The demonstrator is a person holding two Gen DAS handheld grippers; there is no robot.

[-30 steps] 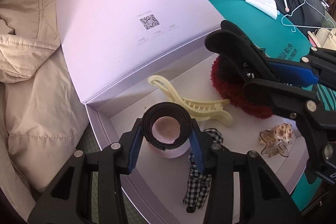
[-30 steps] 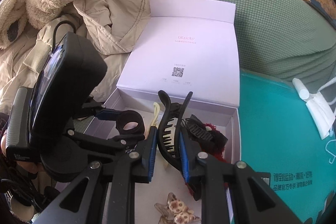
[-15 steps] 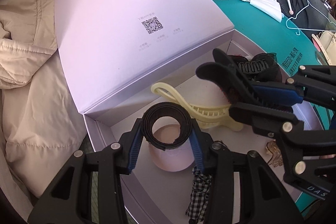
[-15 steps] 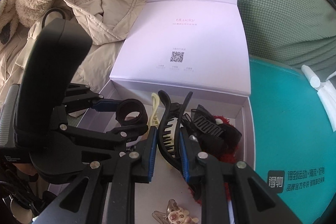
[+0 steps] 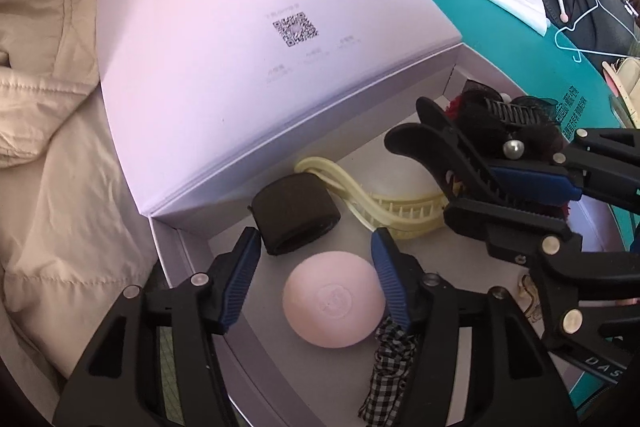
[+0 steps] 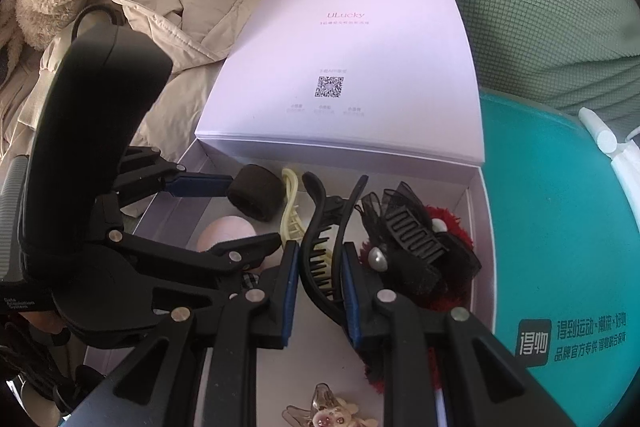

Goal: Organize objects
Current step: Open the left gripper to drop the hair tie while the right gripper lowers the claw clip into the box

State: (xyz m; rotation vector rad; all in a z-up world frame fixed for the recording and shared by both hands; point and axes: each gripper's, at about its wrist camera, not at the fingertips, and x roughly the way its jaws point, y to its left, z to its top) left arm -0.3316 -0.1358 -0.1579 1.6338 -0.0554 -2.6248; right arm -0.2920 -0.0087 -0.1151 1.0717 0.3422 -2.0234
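The black fabric hair roll (image 5: 294,213) now lies on its side on the floor of the pale lilac gift box (image 5: 188,251), in the far left corner, touching the cream plastic hair clip (image 5: 384,203) on its right and sitting just beyond the round pink puff case (image 5: 334,301). Our left gripper (image 5: 316,263) has just been opening its fingers; they stand moderately wide with only the pink case showing between them, and the left blue pad (image 5: 240,267) seems close to the roll's near edge, though we cannot tell if it touches. We judge the release done, so we should lift straight back without dragging that pad across the roll, which looks light enough to tip or roll away

Our right gripper (image 6: 318,287) holds the large black plastic claw clip (image 6: 326,239) upright, fingers narrow and pressed on its lower body, over the middle of the box. To its right lie the black mesh bow clip (image 6: 416,239) and red fuzzy scrunchie (image 6: 452,227); near us, the clear leopard-print claw clip (image 6: 328,413) and black-and-white checked scrunchie (image 5: 390,359). We should lower the claw into the bare strip between the cream clip and the bow, laid flat so its teeth snag neither mesh nor fuzz, then open gently. The open lid (image 6: 352,67) leans back against the beige padded jacket (image 5: 60,131)
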